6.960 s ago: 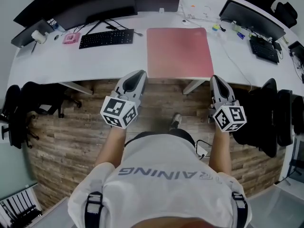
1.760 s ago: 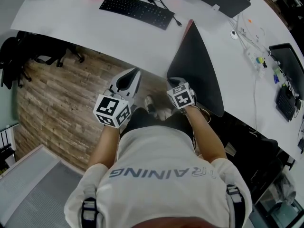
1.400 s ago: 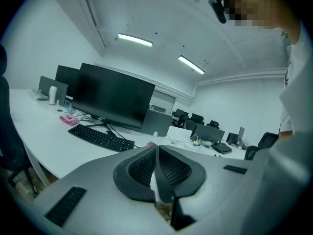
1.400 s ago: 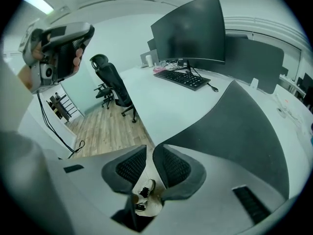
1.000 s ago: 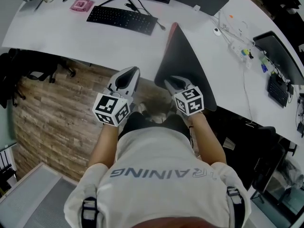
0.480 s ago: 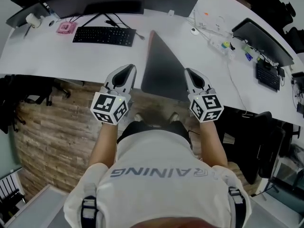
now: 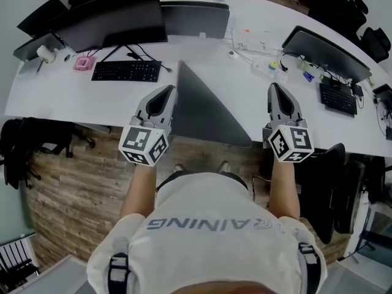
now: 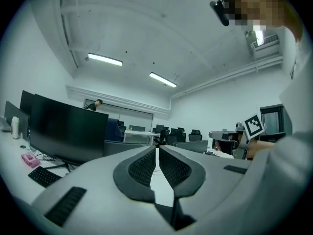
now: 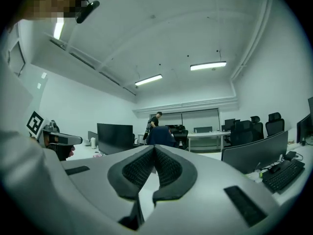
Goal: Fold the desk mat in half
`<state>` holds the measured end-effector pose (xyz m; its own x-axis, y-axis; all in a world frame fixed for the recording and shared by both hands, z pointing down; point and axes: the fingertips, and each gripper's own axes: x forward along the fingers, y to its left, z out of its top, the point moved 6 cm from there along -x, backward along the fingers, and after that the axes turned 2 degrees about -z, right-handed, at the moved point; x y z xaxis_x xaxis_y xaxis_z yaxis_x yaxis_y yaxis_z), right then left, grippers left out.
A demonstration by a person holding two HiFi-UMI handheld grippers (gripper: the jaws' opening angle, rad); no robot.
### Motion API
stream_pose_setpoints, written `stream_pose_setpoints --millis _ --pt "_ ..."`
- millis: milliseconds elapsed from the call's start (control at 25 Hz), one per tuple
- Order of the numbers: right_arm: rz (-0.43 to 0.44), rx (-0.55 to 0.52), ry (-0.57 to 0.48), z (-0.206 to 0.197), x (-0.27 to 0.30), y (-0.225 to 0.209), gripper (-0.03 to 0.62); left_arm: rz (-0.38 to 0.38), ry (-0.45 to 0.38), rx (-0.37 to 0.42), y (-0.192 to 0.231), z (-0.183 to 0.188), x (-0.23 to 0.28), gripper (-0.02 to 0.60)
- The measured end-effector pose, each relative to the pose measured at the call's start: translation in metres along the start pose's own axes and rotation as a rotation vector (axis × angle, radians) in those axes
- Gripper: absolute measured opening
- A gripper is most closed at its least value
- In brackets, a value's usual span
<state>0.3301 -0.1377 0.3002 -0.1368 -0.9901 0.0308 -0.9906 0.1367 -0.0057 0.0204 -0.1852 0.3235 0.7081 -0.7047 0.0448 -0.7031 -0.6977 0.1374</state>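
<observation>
The desk mat (image 7: 205, 112) lies on the white desk (image 7: 67, 97) as a dark grey wedge with its underside up and no pink face showing. My left gripper (image 7: 166, 92) hovers at the mat's left edge. Its jaws are shut with nothing between them, as the left gripper view shows (image 8: 157, 150). My right gripper (image 7: 275, 89) is off to the right of the mat and apart from it. It is also shut and empty in the right gripper view (image 9: 154, 148). Both grippers point level across the room.
A black keyboard (image 7: 127, 71) and a pink item (image 7: 81, 64) lie left of the mat, with monitors (image 7: 113, 20) behind them. Cables and small items (image 7: 269, 66) sit at the right, beside another monitor (image 7: 324, 45) and keyboard (image 7: 338, 97). Office chairs (image 7: 30, 146) stand below the desk edge.
My right gripper has left the mat's near edge and swung out to the right, and its jaws are now empty. The mat has stayed dark side up. The head view has turned.
</observation>
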Motion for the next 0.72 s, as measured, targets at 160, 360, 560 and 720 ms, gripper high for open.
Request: stream_pose_setpoints --millis 160,360,560,720 --pt "-0.021 -0.006 -0.016 0.007 -0.005 -0.021 0.023 0.005 -0.003 0.011 -0.014 0.007 0.012 0.043" --pt "-0.002 -0.011 -0.017 0.005 -0.001 -0.029 0.023 -0.001 -0.009 0.018 -0.02 0.011 0.023 0.043" --pt "0.021 -0.017 -0.02 0.006 0.004 -0.032 0.023 0.009 -0.02 0.023 -0.02 0.014 0.03 0.043" --pt "0.042 -0.013 -0.017 0.003 0.007 -0.033 0.023 0.012 -0.02 0.024 -0.021 0.012 0.031 0.043"
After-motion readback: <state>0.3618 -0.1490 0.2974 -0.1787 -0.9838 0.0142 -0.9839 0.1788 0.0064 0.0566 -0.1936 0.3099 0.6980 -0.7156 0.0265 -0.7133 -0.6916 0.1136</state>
